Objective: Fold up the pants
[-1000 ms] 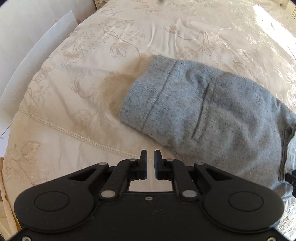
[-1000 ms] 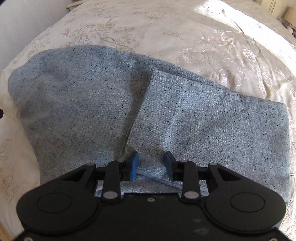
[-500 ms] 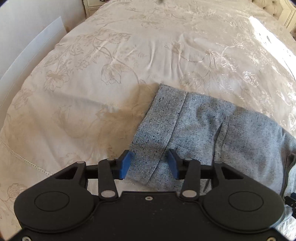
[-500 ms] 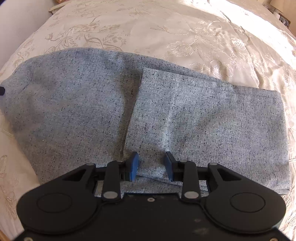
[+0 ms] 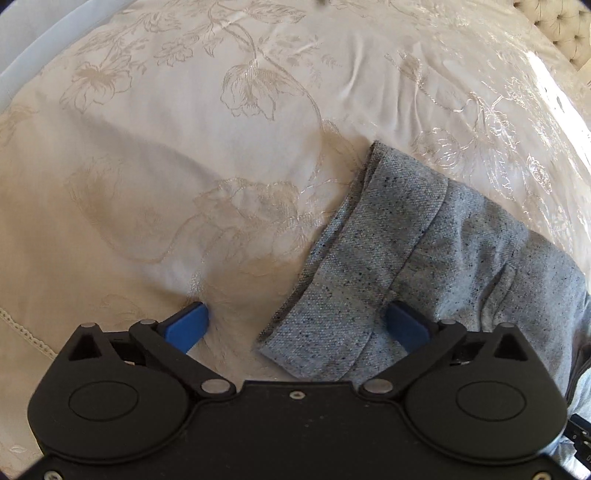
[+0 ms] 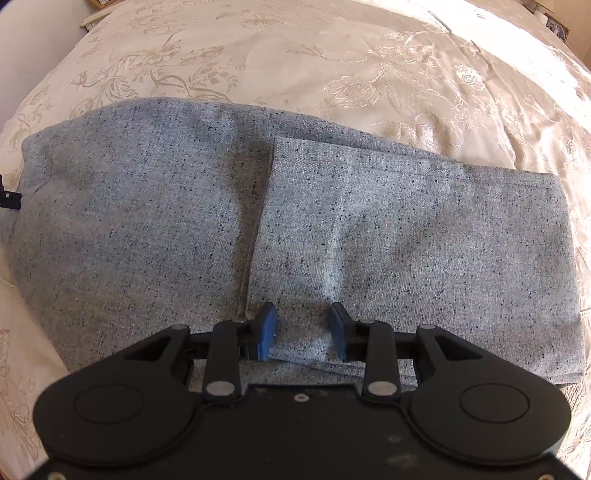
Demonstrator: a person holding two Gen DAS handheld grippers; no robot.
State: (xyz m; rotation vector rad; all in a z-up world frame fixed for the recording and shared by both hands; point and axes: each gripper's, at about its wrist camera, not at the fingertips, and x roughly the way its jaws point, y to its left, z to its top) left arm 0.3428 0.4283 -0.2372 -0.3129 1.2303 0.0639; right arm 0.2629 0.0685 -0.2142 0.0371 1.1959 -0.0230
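Note:
The grey speckled pants point(image 6: 258, 229) lie folded on the cream floral bedspread, with a folded-over leg panel point(image 6: 424, 236) on top at the right. In the left wrist view the waistband corner of the pants point(image 5: 369, 266) lies between my wide-open fingers. My left gripper point(image 5: 299, 325) is open and low over that corner, its left pad point(image 5: 184, 325) on the bedspread. My right gripper point(image 6: 301, 330) is open, jaws a small gap apart, pressed onto the near edge of the folded panel.
The bedspread point(image 5: 221, 147) covers the whole bed. A tufted headboard point(image 5: 554, 22) shows at the far right of the left view. A white wall point(image 6: 22, 44) borders the bed at the left. The left gripper's edge point(image 6: 7, 195) shows by the pants.
My left gripper opened from shut to wide and moved forward and down onto the pants' waistband corner. My right gripper stayed open on the folded panel's near edge and came slightly closer.

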